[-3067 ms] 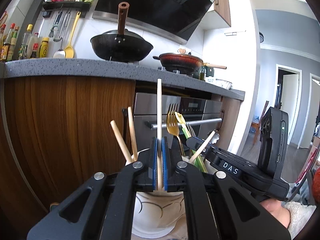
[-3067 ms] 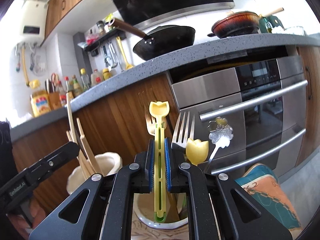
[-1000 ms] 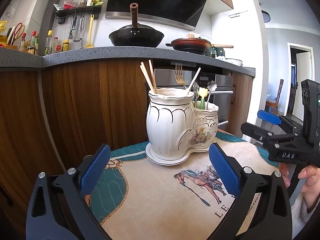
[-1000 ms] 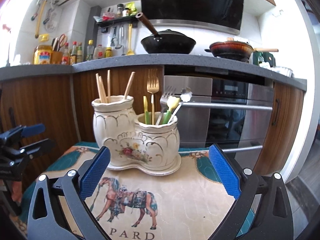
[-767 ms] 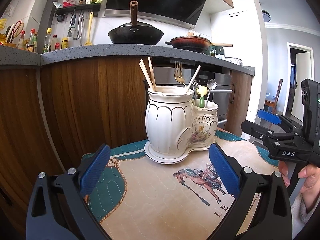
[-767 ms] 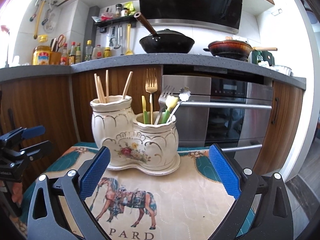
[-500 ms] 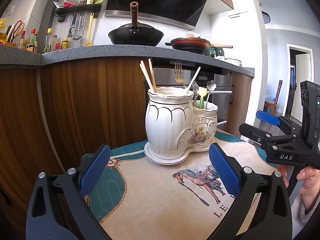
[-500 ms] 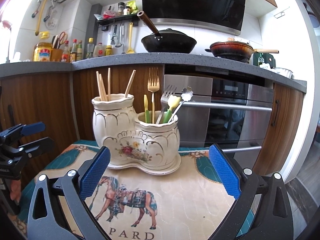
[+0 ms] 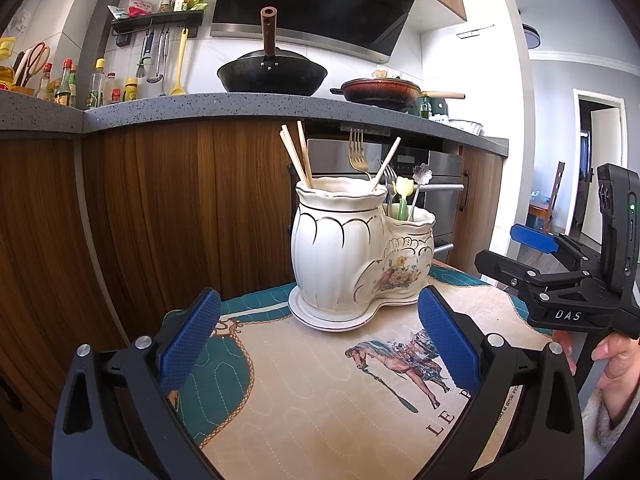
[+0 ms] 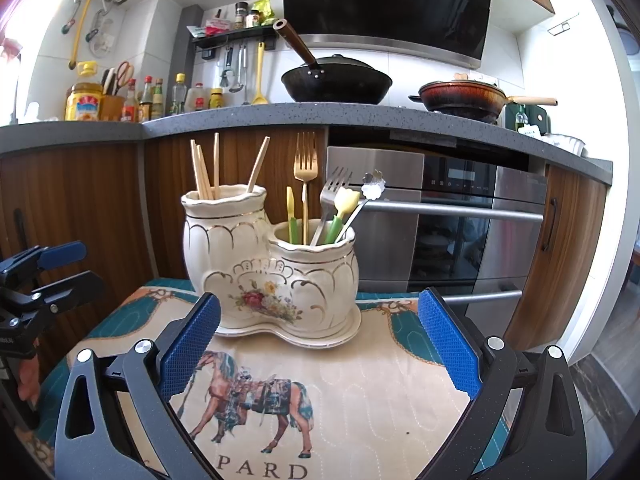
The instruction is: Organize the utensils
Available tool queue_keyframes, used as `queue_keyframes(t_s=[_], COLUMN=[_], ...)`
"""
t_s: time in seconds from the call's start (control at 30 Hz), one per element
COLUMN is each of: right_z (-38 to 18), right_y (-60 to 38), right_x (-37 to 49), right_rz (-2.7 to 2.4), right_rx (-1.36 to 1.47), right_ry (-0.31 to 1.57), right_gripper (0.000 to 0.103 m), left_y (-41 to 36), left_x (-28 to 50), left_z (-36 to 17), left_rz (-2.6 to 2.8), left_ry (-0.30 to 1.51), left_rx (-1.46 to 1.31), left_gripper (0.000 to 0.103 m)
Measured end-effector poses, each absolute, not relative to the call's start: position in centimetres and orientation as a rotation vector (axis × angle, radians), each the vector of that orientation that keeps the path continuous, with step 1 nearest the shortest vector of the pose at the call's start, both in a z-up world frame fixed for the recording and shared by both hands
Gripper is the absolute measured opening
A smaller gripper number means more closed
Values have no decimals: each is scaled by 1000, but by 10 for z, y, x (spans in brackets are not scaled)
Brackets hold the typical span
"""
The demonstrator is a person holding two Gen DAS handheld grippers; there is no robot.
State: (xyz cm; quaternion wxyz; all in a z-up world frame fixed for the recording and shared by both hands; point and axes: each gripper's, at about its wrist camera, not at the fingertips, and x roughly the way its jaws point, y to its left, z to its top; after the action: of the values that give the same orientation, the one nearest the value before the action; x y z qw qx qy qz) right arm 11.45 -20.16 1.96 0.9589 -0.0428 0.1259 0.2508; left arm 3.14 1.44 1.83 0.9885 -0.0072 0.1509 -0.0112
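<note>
A white two-pot ceramic utensil holder point(image 9: 352, 256) point(image 10: 264, 268) stands on a horse-print mat point(image 9: 320, 392) point(image 10: 352, 384). Its taller pot holds several wooden chopsticks point(image 10: 208, 172) point(image 9: 298, 156). Its lower pot holds a gold fork point(image 10: 305, 168), a silver fork point(image 10: 332, 196), yellow-green utensils point(image 10: 340, 212) and a flower-handled spoon point(image 10: 370, 192). My left gripper point(image 9: 318, 342) is open and empty, back from the holder. My right gripper point(image 10: 318, 344) is open and empty, also back from it. Each gripper shows at the edge of the other's view point(image 9: 560, 276) point(image 10: 36, 280).
Behind the mat are wooden cabinet fronts point(image 9: 160, 216) and a steel oven point(image 10: 460, 216) under a grey counter point(image 10: 280, 114). On it stand a black wok point(image 10: 336, 80), a brown pan point(image 10: 464, 98) and bottles point(image 10: 152, 100). A doorway point(image 9: 600, 168) opens at the right.
About three seconds ago my left gripper was shut on a chopstick and my right on a yellow-green utensil over the pots. Both have since let go, opened and drawn back; lately they barely move.
</note>
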Motion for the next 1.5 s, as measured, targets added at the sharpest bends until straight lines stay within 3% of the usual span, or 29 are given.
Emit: queue_keyframes(t_s=[1.5], right_z=[16], right_y=[-204], right_x=[115], right_rz=[503], right_rx=[-92], right_ry=[269], right_gripper=[98], left_y=[12], left_x=[33], left_z=[16], left_rz=[-15], left_ry=[319], left_rx=[-7], left_gripper=[97])
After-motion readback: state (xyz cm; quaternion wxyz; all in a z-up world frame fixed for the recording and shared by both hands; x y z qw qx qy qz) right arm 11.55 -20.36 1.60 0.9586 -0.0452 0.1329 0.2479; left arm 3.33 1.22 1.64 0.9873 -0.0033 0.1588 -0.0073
